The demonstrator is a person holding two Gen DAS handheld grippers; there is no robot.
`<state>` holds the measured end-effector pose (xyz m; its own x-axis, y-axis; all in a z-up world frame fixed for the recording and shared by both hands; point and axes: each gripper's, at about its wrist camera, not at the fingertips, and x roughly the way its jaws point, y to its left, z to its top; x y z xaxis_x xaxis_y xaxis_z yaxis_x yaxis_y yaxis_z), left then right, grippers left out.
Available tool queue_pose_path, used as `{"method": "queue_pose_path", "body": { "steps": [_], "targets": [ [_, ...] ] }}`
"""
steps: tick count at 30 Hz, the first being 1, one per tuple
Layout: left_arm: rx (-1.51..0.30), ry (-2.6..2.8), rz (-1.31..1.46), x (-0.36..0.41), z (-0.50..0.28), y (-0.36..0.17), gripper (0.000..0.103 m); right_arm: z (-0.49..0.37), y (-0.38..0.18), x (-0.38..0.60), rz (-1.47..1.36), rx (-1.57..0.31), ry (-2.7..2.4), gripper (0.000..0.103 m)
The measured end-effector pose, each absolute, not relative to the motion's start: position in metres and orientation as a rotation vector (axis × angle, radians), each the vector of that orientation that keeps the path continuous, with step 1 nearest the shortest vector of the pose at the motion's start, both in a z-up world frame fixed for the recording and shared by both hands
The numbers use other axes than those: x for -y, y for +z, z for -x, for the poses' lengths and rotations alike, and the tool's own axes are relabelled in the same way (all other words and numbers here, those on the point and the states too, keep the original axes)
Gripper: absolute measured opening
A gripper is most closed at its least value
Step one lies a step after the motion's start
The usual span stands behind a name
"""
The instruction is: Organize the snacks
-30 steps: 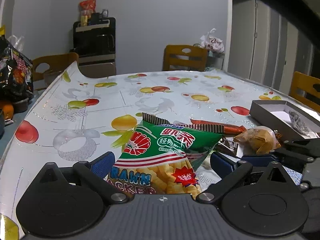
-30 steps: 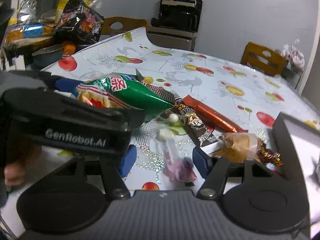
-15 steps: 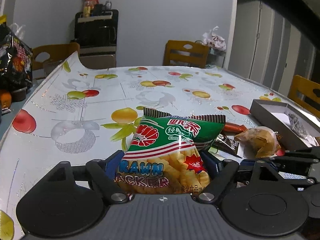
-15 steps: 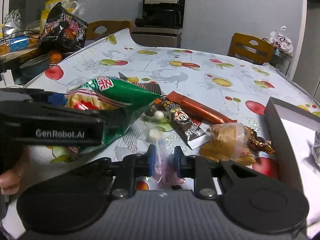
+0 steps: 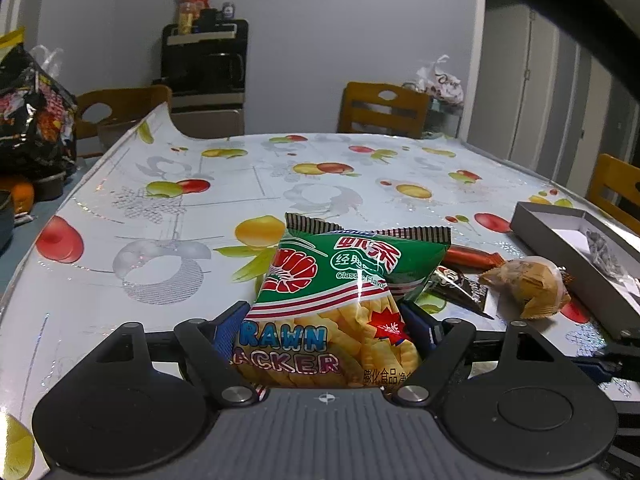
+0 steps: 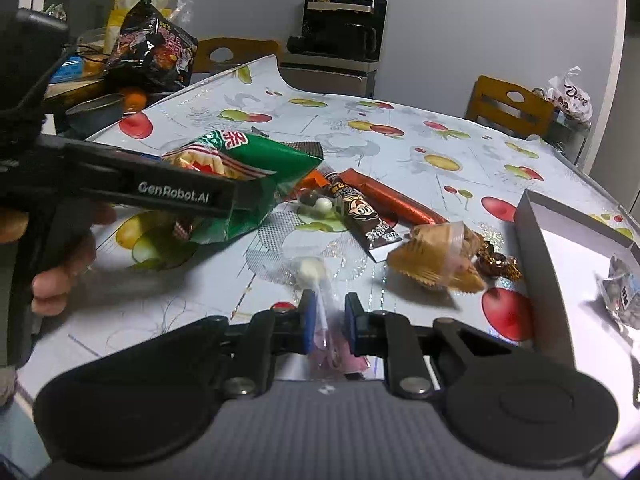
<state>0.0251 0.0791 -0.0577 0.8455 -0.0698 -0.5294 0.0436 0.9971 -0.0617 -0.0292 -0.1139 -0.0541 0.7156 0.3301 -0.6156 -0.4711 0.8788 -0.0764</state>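
Left claw (image 5: 326, 334) pinching prawn cracker bag (image 5: 340, 300), frame centre, raised off worktop (image 5: 160, 208). Right claw (image 6: 325, 326) pinching clear-wrapped lollipop (image 6: 316, 276), lower centre. Grey box (image 6: 540, 264) at right edge.

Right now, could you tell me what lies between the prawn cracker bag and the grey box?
In the right wrist view: orange bar, brown chocolate bar and tan pastry.

Black grippers, blue pads (image 6: 306, 320), "GenRobot.AI" lettering
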Motion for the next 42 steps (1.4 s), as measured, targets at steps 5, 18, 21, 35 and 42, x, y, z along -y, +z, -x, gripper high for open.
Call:
{"method": "queue_pose_path", "body": {
  "steps": [5,18,21,35,42],
  "targets": [
    [-0.531,-0.013,0.019,-0.075,-0.019,-0.055,0.079,0.038,-0.051,0.12,0.246,-0.613,0.459,0.008],
    [-0.5,-0.012,-0.005,-0.061,0.004,-0.04,0.078,0.048,-0.035,0.145,0.17,-0.564,0.471,0.008],
    [-0.477,-0.029,0.002,-0.058,0.011,-0.031,0.078,0.051,-0.032,0.151,0.161,-0.553,0.47,0.008],
    [-0.419,-0.115,-0.035,-0.027,0.027,-0.001,0.078,0.068,-0.008,0.176,0.113,-0.491,0.448,0.008],
    [-0.419,-0.16,-0.051,-0.003,0.021,0.001,0.078,0.072,-0.001,0.196,0.089,-0.469,0.419,0.008]
  ]
}}
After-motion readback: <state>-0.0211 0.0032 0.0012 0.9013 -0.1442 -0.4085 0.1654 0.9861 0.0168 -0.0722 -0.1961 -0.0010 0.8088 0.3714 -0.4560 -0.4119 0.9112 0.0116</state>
